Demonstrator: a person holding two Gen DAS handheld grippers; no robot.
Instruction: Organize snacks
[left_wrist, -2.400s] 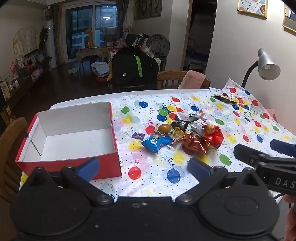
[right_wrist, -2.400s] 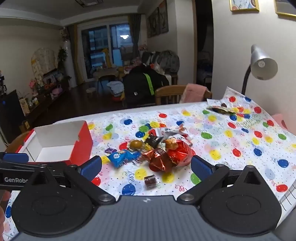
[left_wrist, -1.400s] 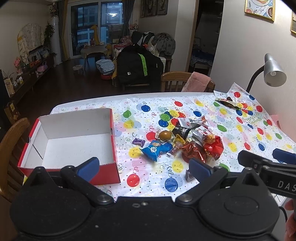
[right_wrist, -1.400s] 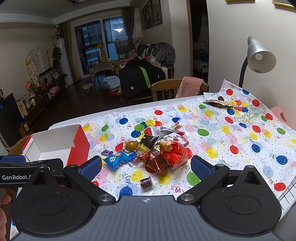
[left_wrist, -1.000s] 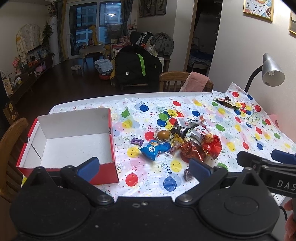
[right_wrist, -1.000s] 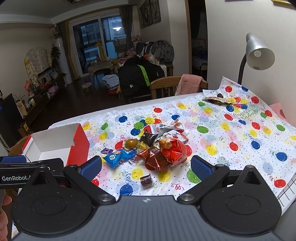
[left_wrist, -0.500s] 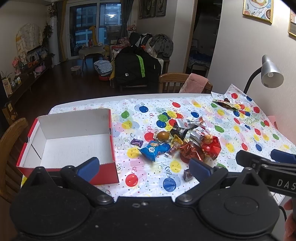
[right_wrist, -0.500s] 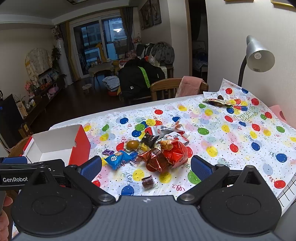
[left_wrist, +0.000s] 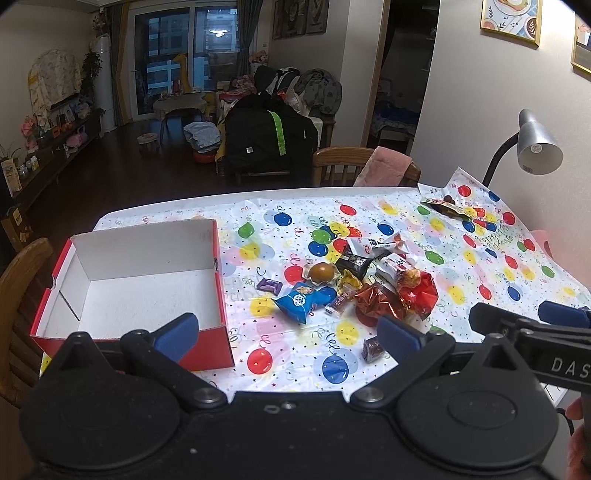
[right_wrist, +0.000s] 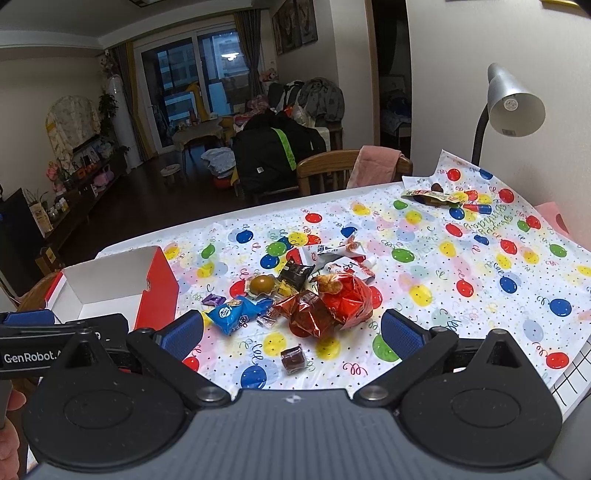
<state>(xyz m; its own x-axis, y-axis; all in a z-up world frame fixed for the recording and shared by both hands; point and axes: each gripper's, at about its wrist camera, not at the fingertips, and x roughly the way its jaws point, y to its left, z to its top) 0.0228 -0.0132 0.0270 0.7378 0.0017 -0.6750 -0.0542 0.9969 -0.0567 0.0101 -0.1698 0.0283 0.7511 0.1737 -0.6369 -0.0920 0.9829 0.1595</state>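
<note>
Both grippers hover at the near bench edge, empty. The left gripper and right gripper have fingers spread. The snacks lie heaped mid-bench; the red box, open-topped for loading, stands left.

"GenRobot." on left gripper; "DAS" on right gripper.

A lived-in living room at night: dark windows at 11 o'clock, dark wood floor, a black bag at 12. A wooden chair draped in pink stands beyond the table; a grey lamp leans from the cream wall at 2.
</note>
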